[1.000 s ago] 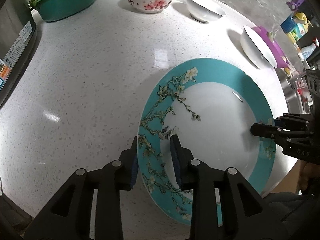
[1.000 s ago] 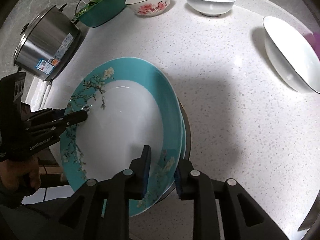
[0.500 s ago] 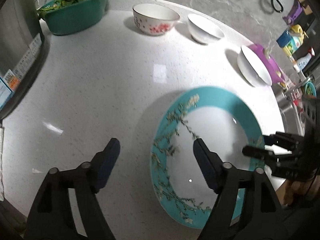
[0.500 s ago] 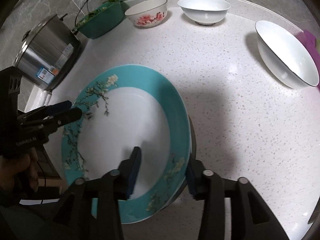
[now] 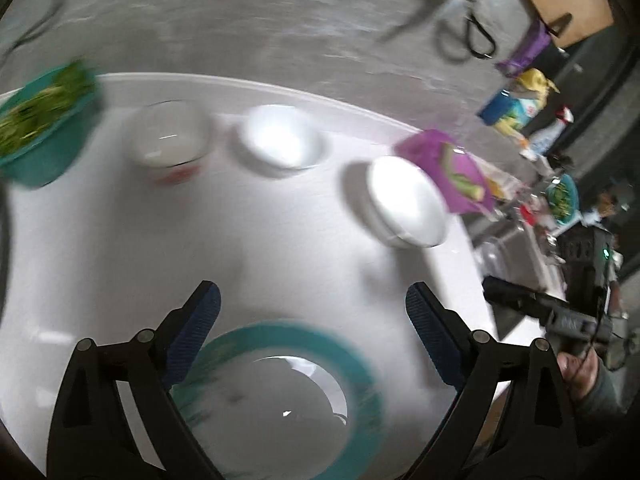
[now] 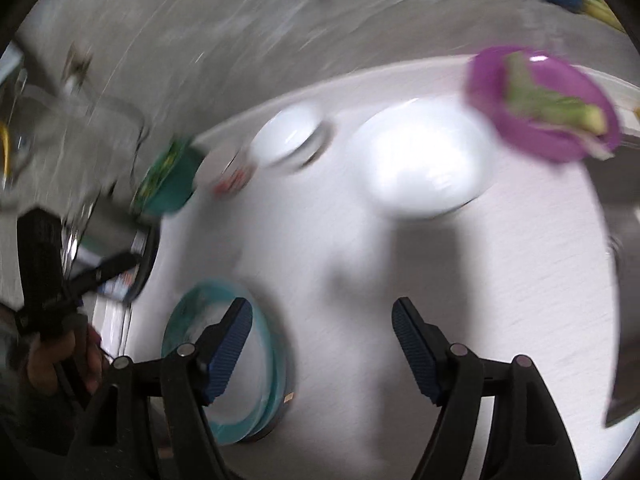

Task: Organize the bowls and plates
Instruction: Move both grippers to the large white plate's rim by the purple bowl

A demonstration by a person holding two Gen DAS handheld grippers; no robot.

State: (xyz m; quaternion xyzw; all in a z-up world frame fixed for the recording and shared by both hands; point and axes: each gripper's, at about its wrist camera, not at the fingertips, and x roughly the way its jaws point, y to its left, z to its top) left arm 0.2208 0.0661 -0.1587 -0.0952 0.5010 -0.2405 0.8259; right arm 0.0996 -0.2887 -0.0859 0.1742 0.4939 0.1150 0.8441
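Nearest in both views the teal-rimmed plate (image 5: 280,392) lies flat at the near edge of the white worktop (image 5: 280,264), and nothing grips it; the left gripper (image 5: 312,336) hangs above it with its blue pads spread wide, and the right gripper (image 6: 322,348) is likewise wide apart and empty, its left pad over the plate's rim; judging from this, the plate step looks done and the bowls are the step in hand. The next move calls for one gripper to reach out over the worktop to a bowl, most likely the wide white bowl (image 5: 406,202) at mid distance, and to close on its rim cleanly, since both pictures are blurred.

The right wrist view shows what the left does not: the plate seems to sit on a stack, with a second rim and a dark base under it, and a steel pot (image 6: 112,216) stands beside it. The left wrist view shows, farther off, the small white bowl (image 5: 282,138), the flowered bowl (image 5: 170,142) and a teal dish of greens (image 5: 44,120) in a row at the far edge; the purple dish (image 5: 448,168) is just beyond the wide bowl.
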